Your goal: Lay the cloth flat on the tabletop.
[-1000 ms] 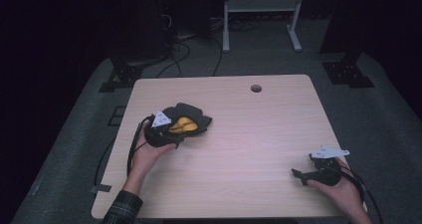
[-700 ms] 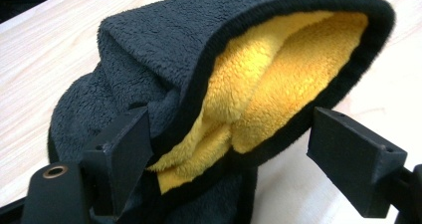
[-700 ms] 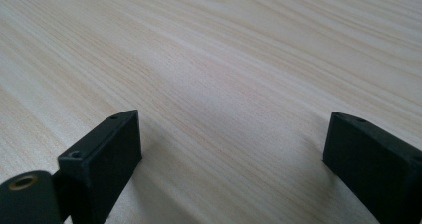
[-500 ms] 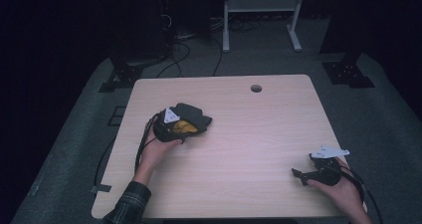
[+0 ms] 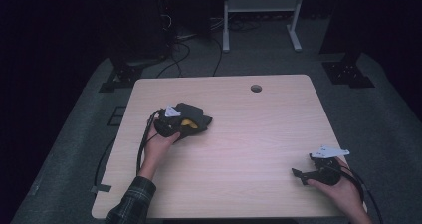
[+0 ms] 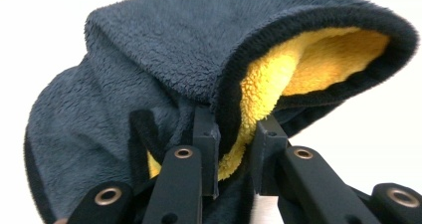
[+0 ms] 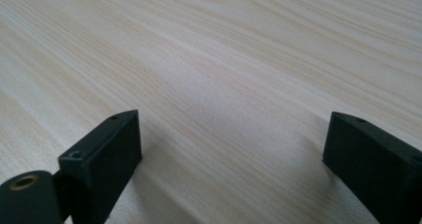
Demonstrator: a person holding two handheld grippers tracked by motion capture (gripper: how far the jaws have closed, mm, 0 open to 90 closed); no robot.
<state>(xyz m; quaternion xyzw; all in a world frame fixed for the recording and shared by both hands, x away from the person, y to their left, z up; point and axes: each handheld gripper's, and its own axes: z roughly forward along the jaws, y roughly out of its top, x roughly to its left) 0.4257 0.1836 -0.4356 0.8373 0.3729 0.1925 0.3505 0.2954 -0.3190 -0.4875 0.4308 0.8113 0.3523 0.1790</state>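
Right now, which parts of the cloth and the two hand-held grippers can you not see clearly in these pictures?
- Cloth: in the left gripper view, its lower edge is hidden behind the left hand-held gripper, whose jaws have just been closing on the yellow lining.
- Cloth in the high view: too small to read its folds; the gripper covers its left part.
- Right hand-held gripper: its body is cut off by the bottom edge; its jaws stand apart over the table.

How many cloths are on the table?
1. The dark cloth with a yellow inside lies bunched on the left part of the table, and the left gripper is pinching its edge. Its folds could hide something small.
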